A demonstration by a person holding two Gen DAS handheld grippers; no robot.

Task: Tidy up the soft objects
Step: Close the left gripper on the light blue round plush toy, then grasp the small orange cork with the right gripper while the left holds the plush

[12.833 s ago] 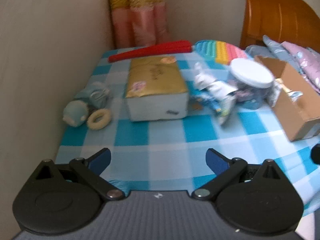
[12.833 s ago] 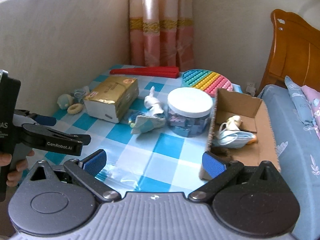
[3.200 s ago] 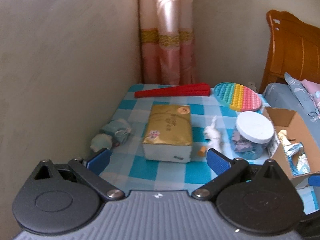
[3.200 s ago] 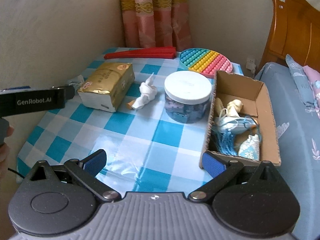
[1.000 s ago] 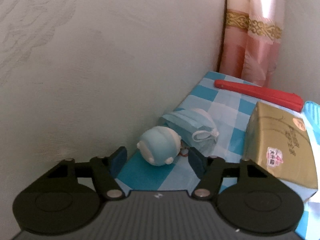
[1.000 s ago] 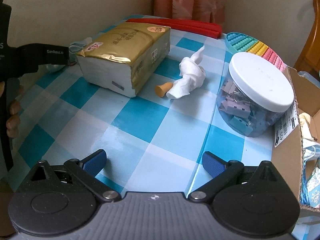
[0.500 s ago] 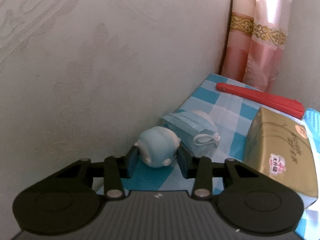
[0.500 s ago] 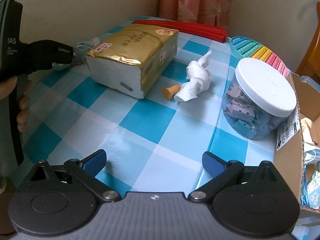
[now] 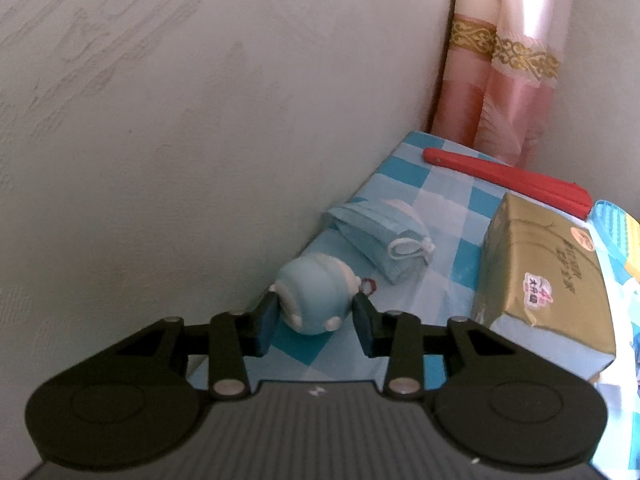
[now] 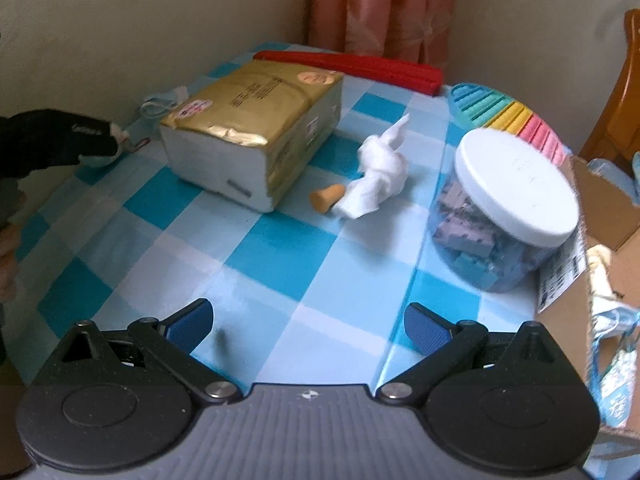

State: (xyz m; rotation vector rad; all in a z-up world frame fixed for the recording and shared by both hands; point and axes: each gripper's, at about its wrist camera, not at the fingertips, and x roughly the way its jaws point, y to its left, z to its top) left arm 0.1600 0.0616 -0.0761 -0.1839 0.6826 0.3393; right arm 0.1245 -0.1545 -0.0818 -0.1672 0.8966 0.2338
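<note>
My left gripper [image 9: 314, 320] is shut on a round pale-blue plush toy [image 9: 314, 296], held by the wall at the table's left edge. A folded blue face mask [image 9: 380, 236] lies just behind the toy. In the right wrist view the left gripper [image 10: 100, 140] shows at far left, the toy mostly hidden. My right gripper [image 10: 308, 326] is open and empty over the checked cloth. A white rag with a tan stub [image 10: 376, 180] lies ahead of it. A cardboard box [image 10: 600, 208] at right holds soft items.
A gold tissue pack [image 10: 256, 128] sits mid-table, also in the left wrist view [image 9: 548, 272]. A clear jar with a white lid [image 10: 512, 204] stands next to the box. A red fan [image 10: 352, 64] and a rainbow pop mat [image 10: 504, 112] lie at the back. Walls bound the left and back.
My left gripper's fingers have closed in from either side onto the plush toy. My right gripper has drifted slightly forward and stays open.
</note>
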